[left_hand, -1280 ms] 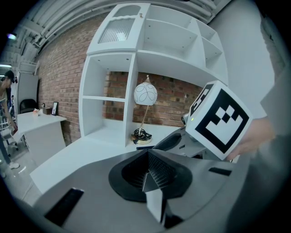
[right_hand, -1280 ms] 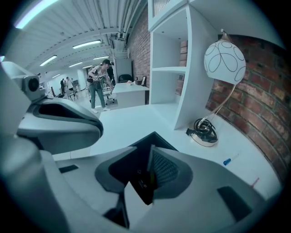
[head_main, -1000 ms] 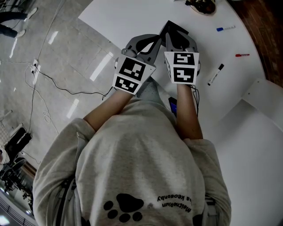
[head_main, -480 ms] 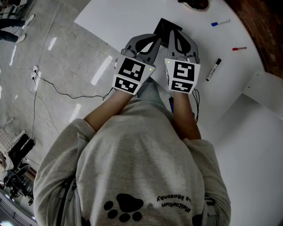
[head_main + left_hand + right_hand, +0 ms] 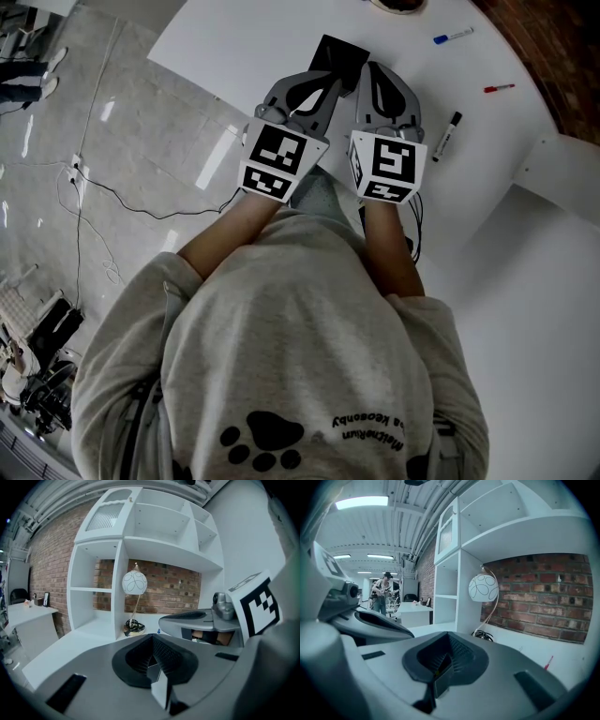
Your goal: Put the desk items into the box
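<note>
A thin black flat item (image 5: 339,52) sticks out over the white table (image 5: 234,47) ahead of both grippers. My left gripper (image 5: 328,80) is shut on its near edge; in the left gripper view (image 5: 157,667) the item shows edge-on as a thin sheet (image 5: 159,691) between the pads. My right gripper (image 5: 371,77) sits close beside it on the right. Its jaws have just been closing, and the dark sheet (image 5: 440,681) is pinched between them (image 5: 443,665). A black marker (image 5: 446,136), a red pen (image 5: 499,88) and a blue pen (image 5: 453,37) lie to the right.
A white shelf unit (image 5: 562,159) stands on the table at the right. A globe lamp (image 5: 134,582) rises at the back, its base with a coiled cord (image 5: 398,5) at the far edge. The table's left edge drops to a tiled floor with a cable (image 5: 122,178). A person (image 5: 384,590) stands far off.
Both grippers have moved a little further over the table and up, carrying the black item with them. The right gripper has tipped, so its marker cube faces up more.
</note>
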The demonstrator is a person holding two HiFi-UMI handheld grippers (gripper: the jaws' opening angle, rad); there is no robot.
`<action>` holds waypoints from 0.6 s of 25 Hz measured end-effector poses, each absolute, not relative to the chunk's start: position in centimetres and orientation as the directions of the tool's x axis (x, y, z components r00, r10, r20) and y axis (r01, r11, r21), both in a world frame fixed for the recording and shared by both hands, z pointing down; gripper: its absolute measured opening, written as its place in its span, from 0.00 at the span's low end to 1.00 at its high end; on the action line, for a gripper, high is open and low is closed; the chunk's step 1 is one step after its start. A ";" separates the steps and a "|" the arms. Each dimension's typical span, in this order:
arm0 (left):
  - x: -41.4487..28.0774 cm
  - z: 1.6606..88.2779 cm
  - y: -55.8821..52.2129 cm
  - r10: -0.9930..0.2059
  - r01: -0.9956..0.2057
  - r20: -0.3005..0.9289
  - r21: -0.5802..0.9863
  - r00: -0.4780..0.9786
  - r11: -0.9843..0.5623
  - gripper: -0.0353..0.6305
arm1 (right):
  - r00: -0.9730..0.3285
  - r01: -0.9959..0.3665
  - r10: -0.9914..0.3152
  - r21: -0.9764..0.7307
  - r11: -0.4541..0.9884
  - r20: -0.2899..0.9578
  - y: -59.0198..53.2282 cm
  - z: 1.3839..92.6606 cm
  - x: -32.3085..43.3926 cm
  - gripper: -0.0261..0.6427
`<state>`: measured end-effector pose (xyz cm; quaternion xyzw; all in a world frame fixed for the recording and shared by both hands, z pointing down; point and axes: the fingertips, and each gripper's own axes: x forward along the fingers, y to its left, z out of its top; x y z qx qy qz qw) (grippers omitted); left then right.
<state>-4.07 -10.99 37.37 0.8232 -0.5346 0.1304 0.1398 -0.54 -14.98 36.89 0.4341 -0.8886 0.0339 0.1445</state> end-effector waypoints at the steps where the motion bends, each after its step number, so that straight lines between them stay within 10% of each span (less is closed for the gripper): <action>1: -3.9 37.3 -11.0 -0.843 -0.915 0.363 0.089 0.398 -0.393 0.06 | -0.579 -0.784 -0.764 0.064 0.618 0.284 -14.9 36.8 -0.3 0.06; 15: 1.7 37.1 -11.3 -0.803 -0.872 0.354 0.088 0.480 -0.482 0.06 | -0.502 -0.838 -0.813 0.067 0.542 0.294 -15.0 36.7 5.6 0.06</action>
